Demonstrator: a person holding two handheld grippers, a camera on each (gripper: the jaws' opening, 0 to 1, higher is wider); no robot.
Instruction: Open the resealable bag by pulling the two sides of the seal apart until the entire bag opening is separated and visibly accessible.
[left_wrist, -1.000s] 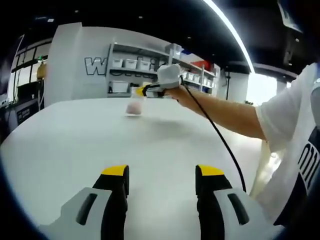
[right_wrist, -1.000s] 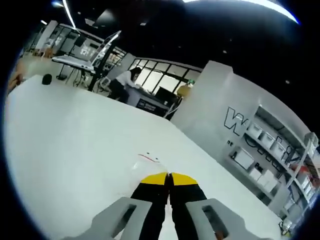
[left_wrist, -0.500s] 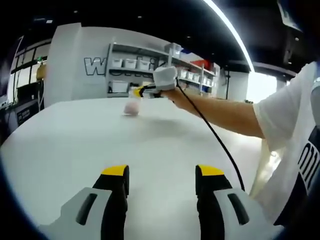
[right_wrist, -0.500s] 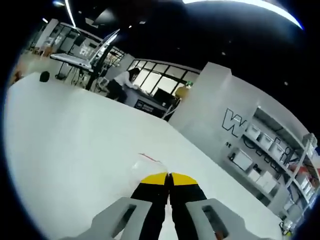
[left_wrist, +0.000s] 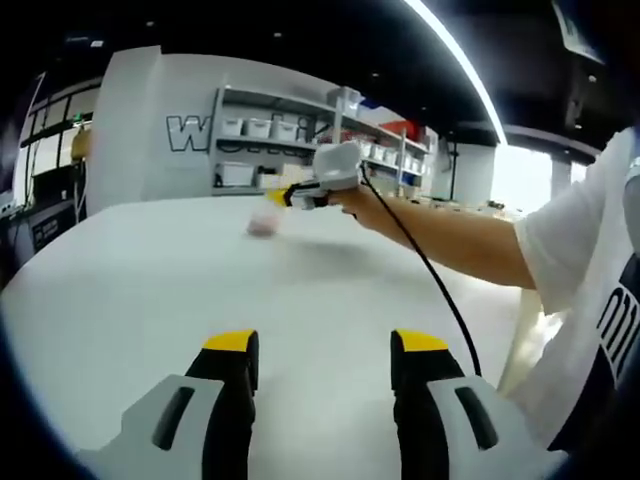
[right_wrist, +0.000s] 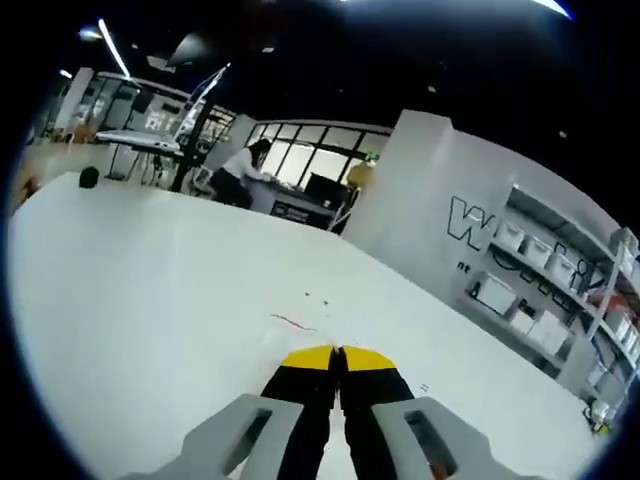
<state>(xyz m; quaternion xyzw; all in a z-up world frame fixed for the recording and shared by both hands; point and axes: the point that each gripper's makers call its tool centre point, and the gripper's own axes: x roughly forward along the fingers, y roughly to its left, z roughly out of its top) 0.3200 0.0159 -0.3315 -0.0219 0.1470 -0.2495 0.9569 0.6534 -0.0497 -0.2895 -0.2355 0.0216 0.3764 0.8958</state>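
Your right gripper (left_wrist: 278, 194) has drifted slightly, apparently still clamped on the bag (left_wrist: 263, 222); left gripper (left_wrist: 325, 345) hangs open, far off. One-sided lifting could slip the seal.

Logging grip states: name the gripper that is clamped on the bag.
The right gripper: its jaws are shut on the bag, while the left gripper hangs open above the table.

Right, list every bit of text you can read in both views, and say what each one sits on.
"W": first big dark letter on the white wall in the left gripper view; a shelving unit covers what follows.
"W": same wall lettering in the right gripper view; the rest is too blurred to read.
White marks on the person's dark garment: cut off, unreadable.
Resealable bag: no legible print.
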